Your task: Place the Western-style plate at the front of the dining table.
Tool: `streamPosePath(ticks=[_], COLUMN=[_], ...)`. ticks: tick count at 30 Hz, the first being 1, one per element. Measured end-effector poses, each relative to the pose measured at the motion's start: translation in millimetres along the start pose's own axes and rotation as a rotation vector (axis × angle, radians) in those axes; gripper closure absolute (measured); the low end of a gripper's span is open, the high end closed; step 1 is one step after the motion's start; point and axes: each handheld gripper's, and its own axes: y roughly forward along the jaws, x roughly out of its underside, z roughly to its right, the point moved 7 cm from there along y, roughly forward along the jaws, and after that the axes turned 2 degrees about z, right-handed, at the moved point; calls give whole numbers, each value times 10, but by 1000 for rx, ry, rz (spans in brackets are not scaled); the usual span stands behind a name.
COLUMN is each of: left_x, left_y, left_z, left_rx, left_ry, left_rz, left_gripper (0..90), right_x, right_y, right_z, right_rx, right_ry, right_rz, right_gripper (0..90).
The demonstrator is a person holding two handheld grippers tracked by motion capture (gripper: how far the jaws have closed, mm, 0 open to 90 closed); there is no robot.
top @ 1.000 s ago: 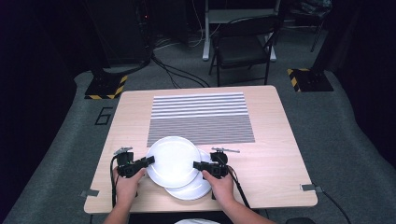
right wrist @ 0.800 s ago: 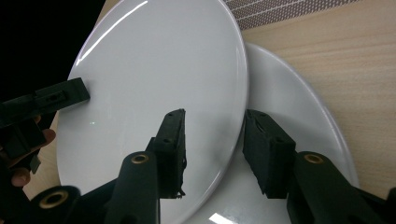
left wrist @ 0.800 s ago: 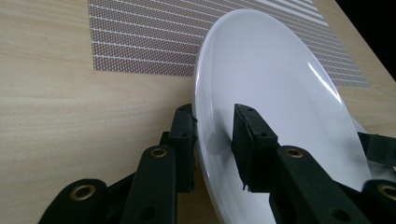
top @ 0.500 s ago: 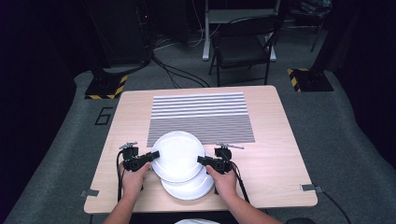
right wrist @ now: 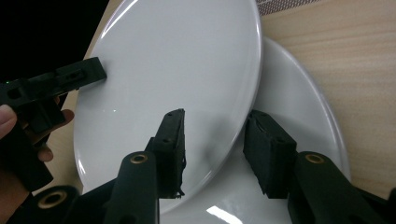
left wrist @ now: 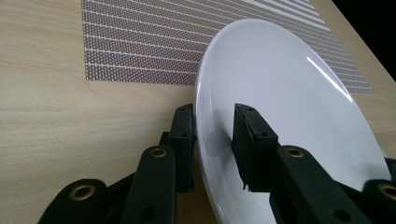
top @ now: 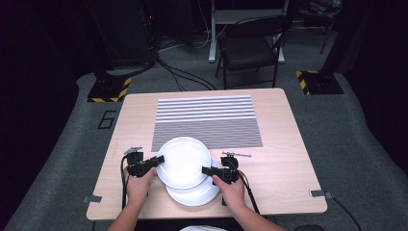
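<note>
The top plate (top: 184,161) is white and is near the near edge of the table (top: 288,144), a little left of the middle. It lies partly over a second plate (top: 195,195), which rests on the table just nearer to the person. In the right gripper view the top plate (right wrist: 177,84) is above the second plate (right wrist: 299,116) and covers its left part. The left gripper (top: 153,161) has the left rim of the top plate between its jaws; in the left gripper view (left wrist: 214,140) one jaw is under the rim and one is over it, with a small gap to the plate (left wrist: 280,93), so the jaws are partly open around it. The right gripper (top: 210,170) takes the right rim in the same way; in its own view (right wrist: 215,140) the rim passes between the two jaws, which are also partly open. A striped mat (top: 207,120) lies on the table just beyond the plates, and the far edge of the top plate reaches over it. A folding chair (top: 250,45) stands on the floor beyond the table.
</note>
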Motion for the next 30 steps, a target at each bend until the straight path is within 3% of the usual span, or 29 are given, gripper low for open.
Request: streamPosePath(ticks=[8,12,14,19,30], left_x=[2,8,-2,-1,13], left_y=[4,4,-1,-7,-1], left_z=[-19,-49,-55,-65,-87], left_rx=[-6,-20,-29,-31,-20], left_ry=[2,-19,-9,-2,-42], left_rz=[-3,-1,9,16,10], left_gripper=[696,698,712,722,724], right_x=[161,215,253,306,325], right_y=[-18,-9,-7,13,64], right_z=[-93,-145,-197,-290,-379], right_rx=[-50,-76,-106,-140,-175], right_ry=[20,37,64,76,82], right_rz=[-49,-71,-85,-105,-101], right_gripper=[574,567,558,568,598])
